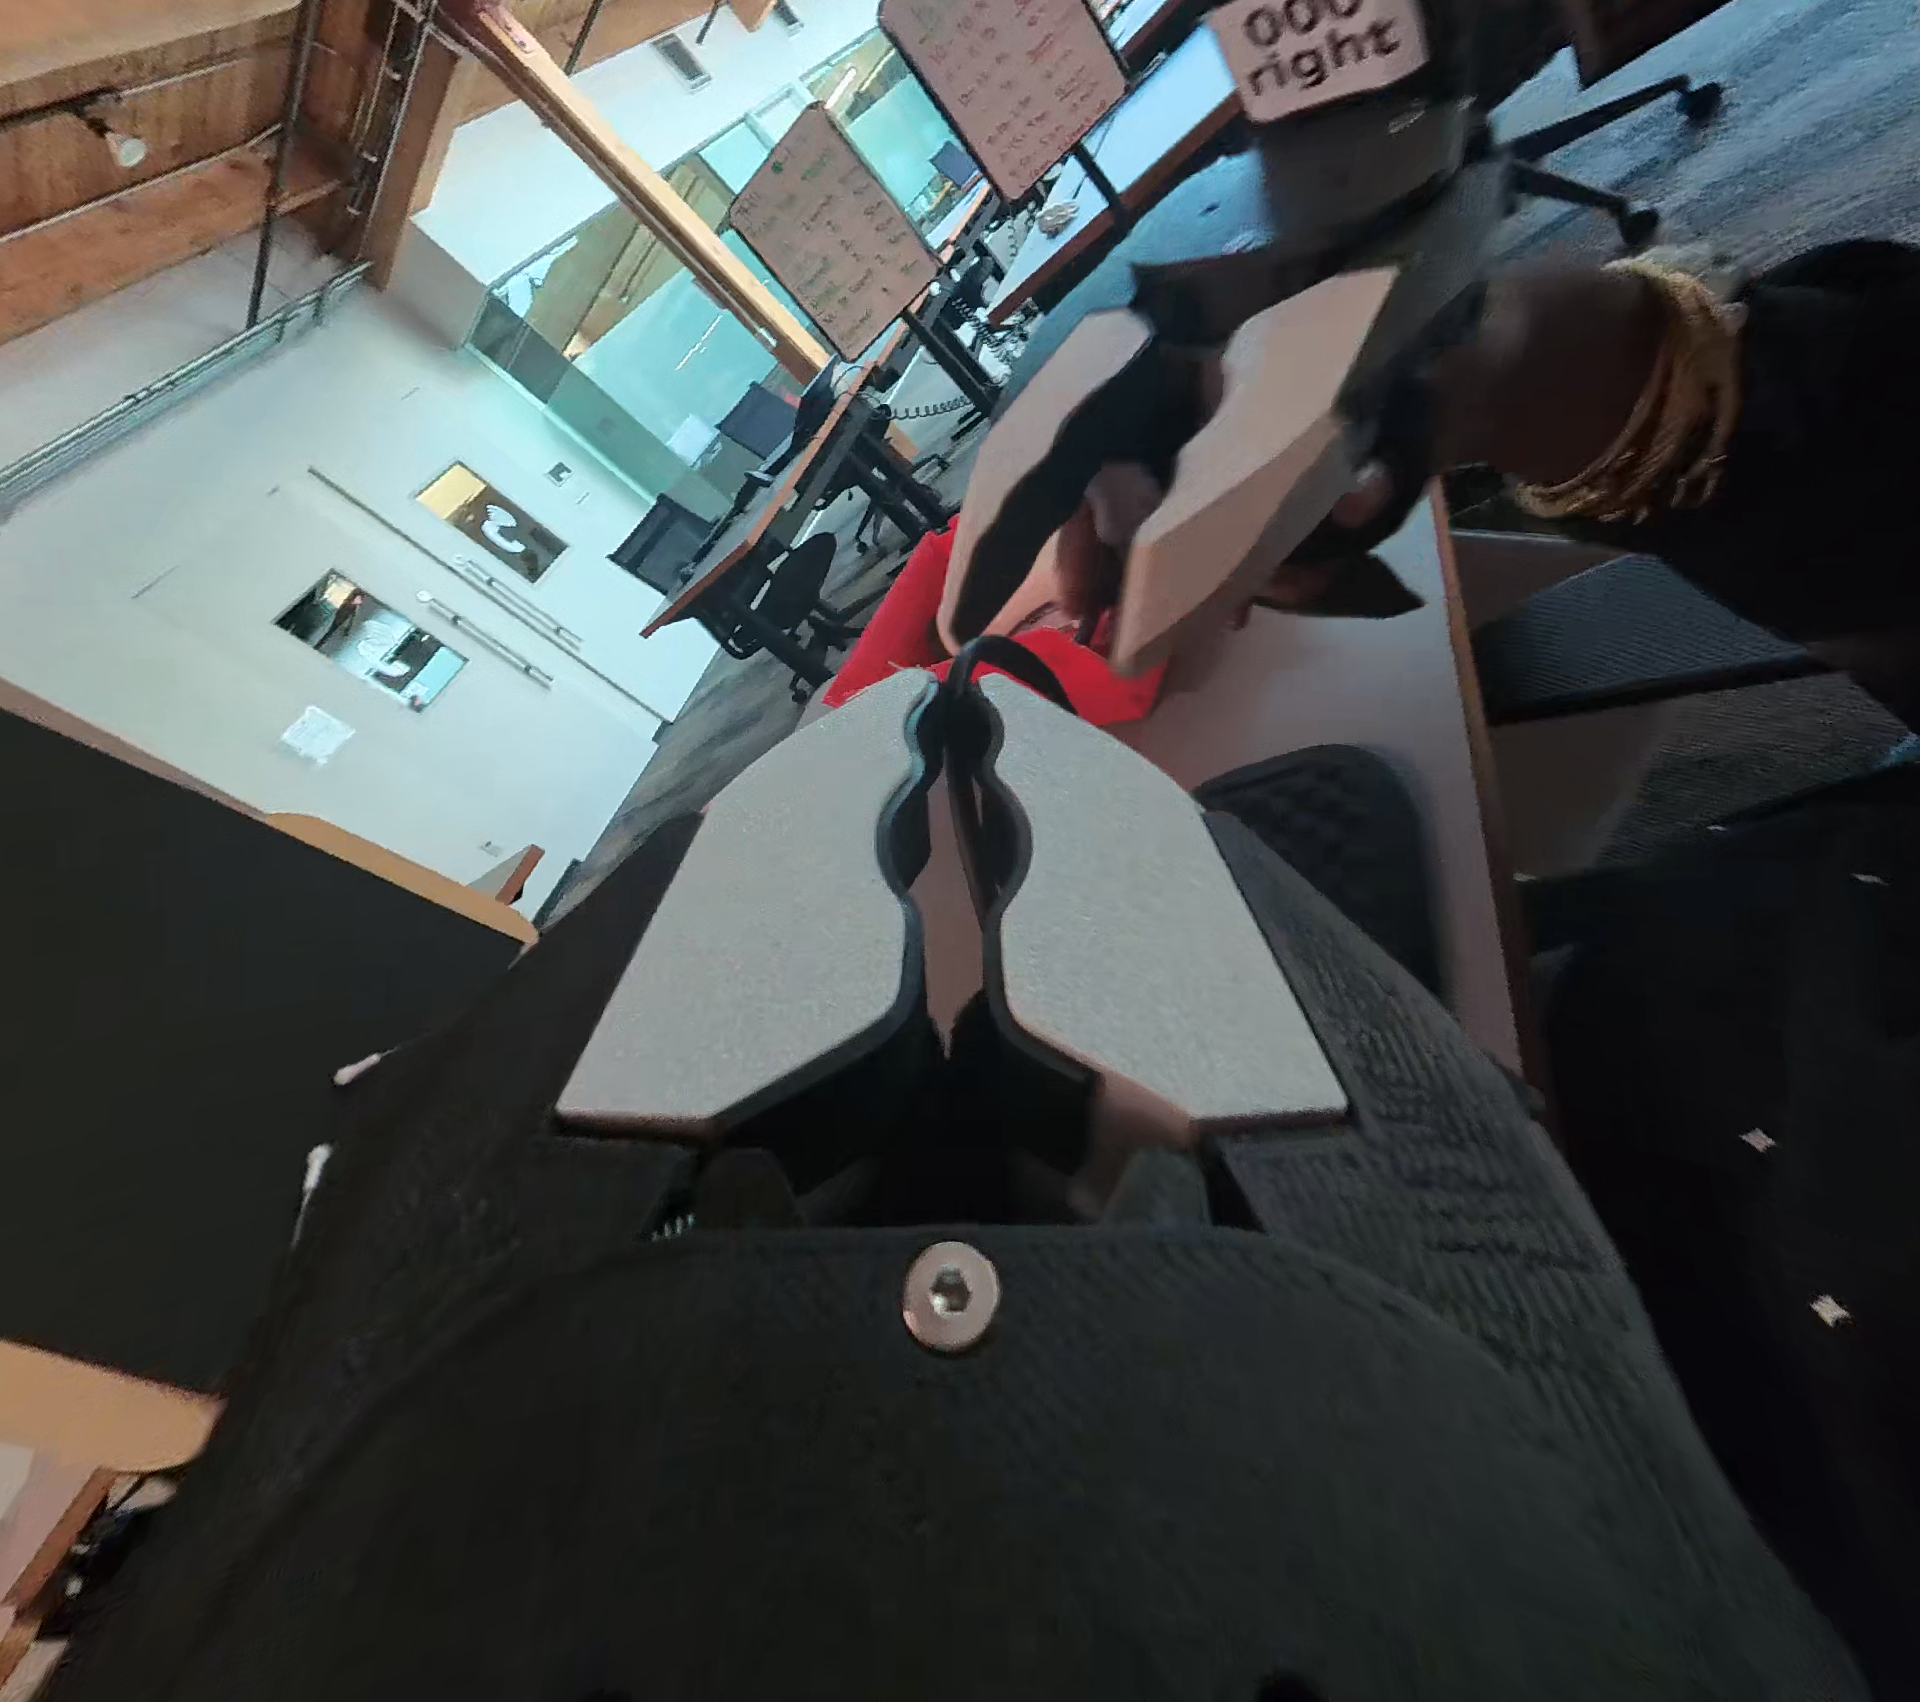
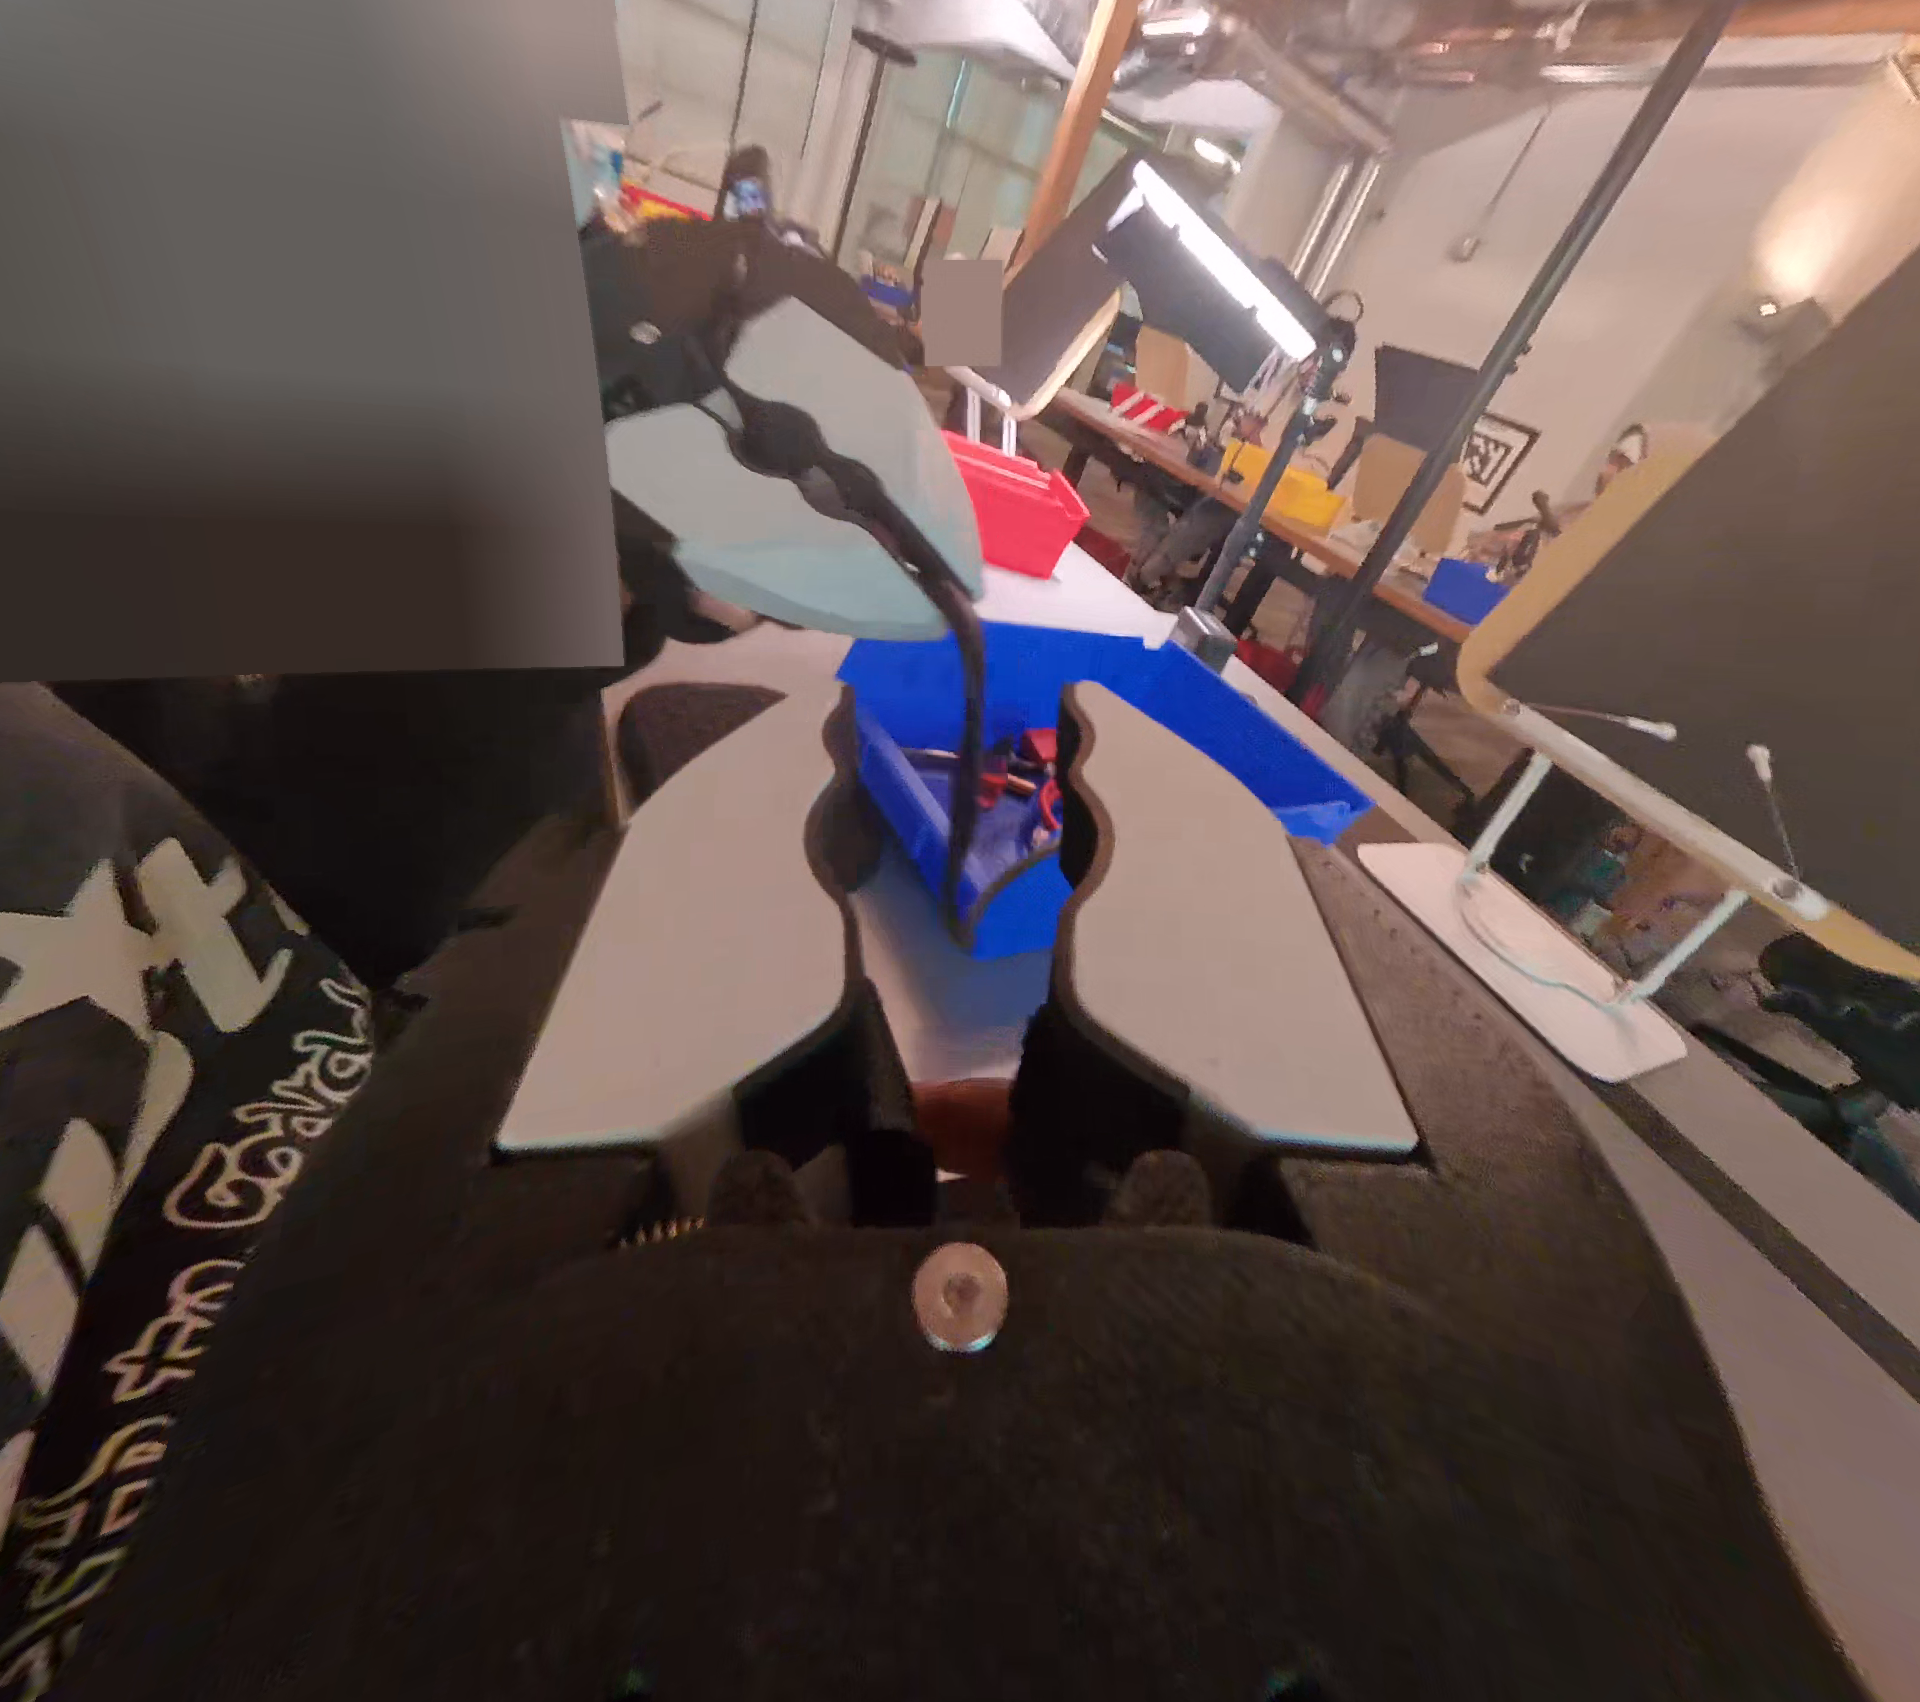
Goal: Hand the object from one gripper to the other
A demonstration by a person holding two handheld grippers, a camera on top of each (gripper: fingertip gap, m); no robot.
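The object is a thin black cable (image 2: 975, 696). My left gripper (image 1: 961, 702) is shut on it, with the cable pinched in the seam between the pads (image 1: 958, 779) and a short loop sticking out past the tips. In the right wrist view the left gripper (image 2: 925, 572) comes in from the upper left and the cable hangs down from its tips. My right gripper (image 2: 961, 707) is open, and the hanging cable passes between its fingers without being clamped. In the left wrist view the right gripper (image 1: 1044, 634) hovers open just beyond my left fingertips.
A blue bin (image 2: 1195, 717) with small red parts sits on the grey table (image 2: 1070, 603) just past my right fingers, and a red bin (image 2: 1023, 509) stands behind it. A white lamp base (image 2: 1527, 956) stands at the right. A person's dark sleeve and wrist with gold bangles (image 1: 1662, 405) hold the right gripper. Only a small space, under 4 cm, lies between the two pairs of fingers.
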